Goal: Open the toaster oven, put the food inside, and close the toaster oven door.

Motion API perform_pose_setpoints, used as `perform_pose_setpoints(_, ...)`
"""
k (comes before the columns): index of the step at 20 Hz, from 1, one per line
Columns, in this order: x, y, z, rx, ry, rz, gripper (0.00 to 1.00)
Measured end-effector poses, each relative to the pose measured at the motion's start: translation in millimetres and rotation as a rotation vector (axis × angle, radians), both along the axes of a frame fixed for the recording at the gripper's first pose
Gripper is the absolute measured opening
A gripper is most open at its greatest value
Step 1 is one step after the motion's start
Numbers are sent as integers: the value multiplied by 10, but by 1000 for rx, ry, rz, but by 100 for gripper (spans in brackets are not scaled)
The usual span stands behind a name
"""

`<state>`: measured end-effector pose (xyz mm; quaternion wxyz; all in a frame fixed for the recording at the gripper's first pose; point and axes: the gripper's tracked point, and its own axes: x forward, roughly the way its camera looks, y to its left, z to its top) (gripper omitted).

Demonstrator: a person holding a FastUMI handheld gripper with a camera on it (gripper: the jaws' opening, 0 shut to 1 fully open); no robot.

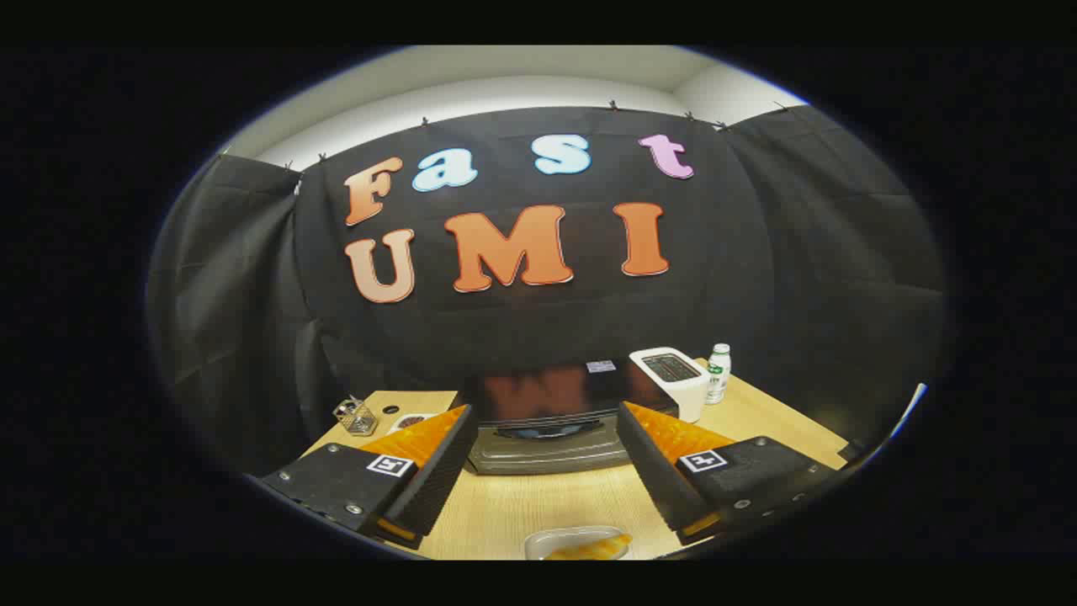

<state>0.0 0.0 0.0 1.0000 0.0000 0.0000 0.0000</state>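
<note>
Gripper view: the tool (543, 446) is spread wide and holds nothing. The toaster oven (551, 417) sits just beyond it on the counter (538, 505), door up, its sides hidden behind the fingers. Below, between the fingers, a dish (576, 543) with orange food (593, 549) is partly cut off. Bare counter lies between dish and oven.

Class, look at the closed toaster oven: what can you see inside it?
Nothing inside shows: the toaster oven has its door shut, and the dark glass only mirrors the booth. The food lies on a tray between the open gripper fingers.
</note>
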Motion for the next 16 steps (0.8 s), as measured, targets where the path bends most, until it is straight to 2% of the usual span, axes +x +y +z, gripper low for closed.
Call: perform_pose_setpoints(16,-49,-71,-43,-6,4,-14,99)
